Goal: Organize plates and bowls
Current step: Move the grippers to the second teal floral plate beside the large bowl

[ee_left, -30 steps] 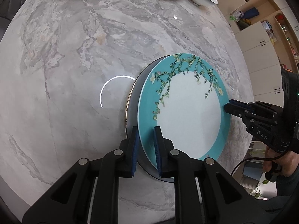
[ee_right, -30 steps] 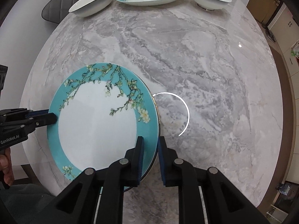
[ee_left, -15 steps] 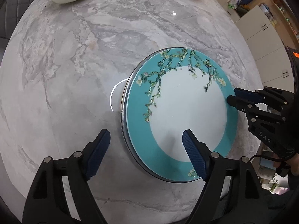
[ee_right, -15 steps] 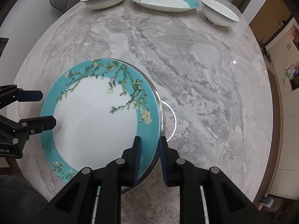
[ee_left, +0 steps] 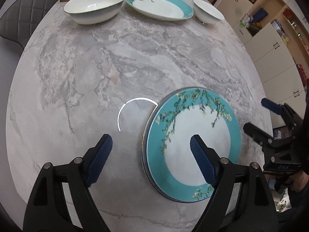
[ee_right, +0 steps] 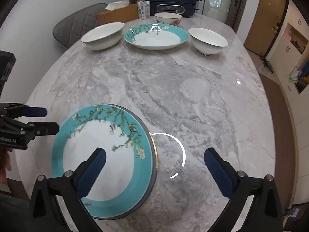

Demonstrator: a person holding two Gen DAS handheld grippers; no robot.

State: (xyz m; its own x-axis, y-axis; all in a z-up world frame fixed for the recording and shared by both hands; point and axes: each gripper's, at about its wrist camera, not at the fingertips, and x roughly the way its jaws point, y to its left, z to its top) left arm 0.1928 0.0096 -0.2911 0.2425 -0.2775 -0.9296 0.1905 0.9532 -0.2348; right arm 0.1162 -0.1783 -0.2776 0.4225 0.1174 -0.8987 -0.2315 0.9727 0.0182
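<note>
From the left wrist camera we see the left gripper [ee_left: 149,148] with its fingers [ee_left: 100,158] spread wide and still opening, nothing pressed between them. One blue pad hangs over bare marble; the other hangs over the white centre of the teal blossom plate [ee_left: 195,145], clear of it. That plate lies flat on the near part of the worktop [ee_left: 115,67], on top of a darker-rimmed plate [ee_left: 144,135] whose edge shows along its left side. To the right we see the right gripper [ee_left: 256,114], fingers apart, just beside the plate's rim and not touching it. At the far end stand a wide white bowl [ee_left: 94,5], a second teal blossom plate [ee_left: 160,4] and a small white bowl [ee_left: 207,14], in a row.

From the right wrist camera we see the right gripper [ee_right: 154,164] with fingers [ee_right: 218,174] wide and opening, holding nothing; one pad is above the teal blossom plate [ee_right: 100,150], the other above bare worktop [ee_right: 193,87]. The left gripper [ee_right: 51,119] sits at the plate's left edge, fingers parted. Far off we see the wide white bowl [ee_right: 103,35], the second teal blossom plate [ee_right: 156,36], the small white bowl [ee_right: 207,40], and behind them a flowered bowl [ee_right: 168,18], a cardboard box [ee_right: 117,14] and a dark blue cooker [ee_right: 171,3].
</note>
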